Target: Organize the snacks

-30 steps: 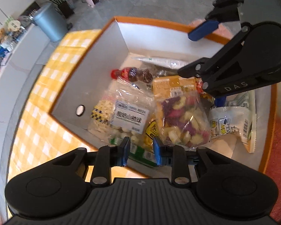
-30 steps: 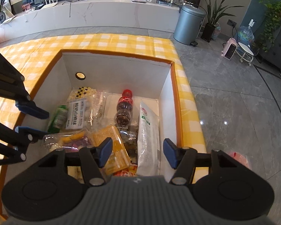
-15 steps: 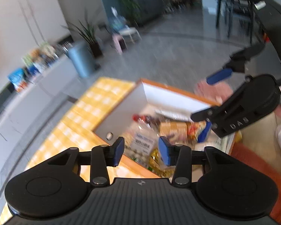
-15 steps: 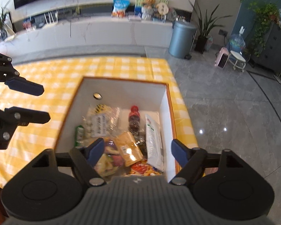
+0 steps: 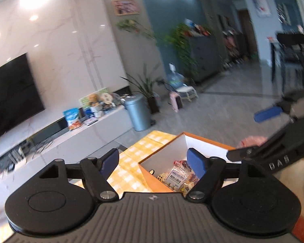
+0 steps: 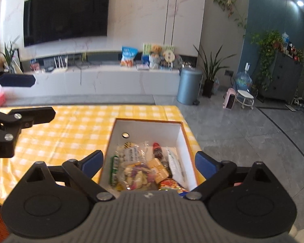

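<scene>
Ahead of your right claw, a large black wall-mounted television [image 6: 65,14] hangs on a white marble wall [image 6: 135,16] above a long pale grey low cabinet [image 6: 103,81]. Right of it stands a round blue-grey metal bin [image 6: 188,86] beside a tall spiky potted plant [image 6: 209,70]. Further right, a dark grey drawer chest [image 6: 283,77] backs a blue wall. Grey glossy floor tiles [image 6: 243,133] reflect ceiling spotlights.

Both the left gripper [image 5: 153,162] and right gripper [image 6: 149,163] are held aloft, jaws spread wide (nothing gripped)
</scene>
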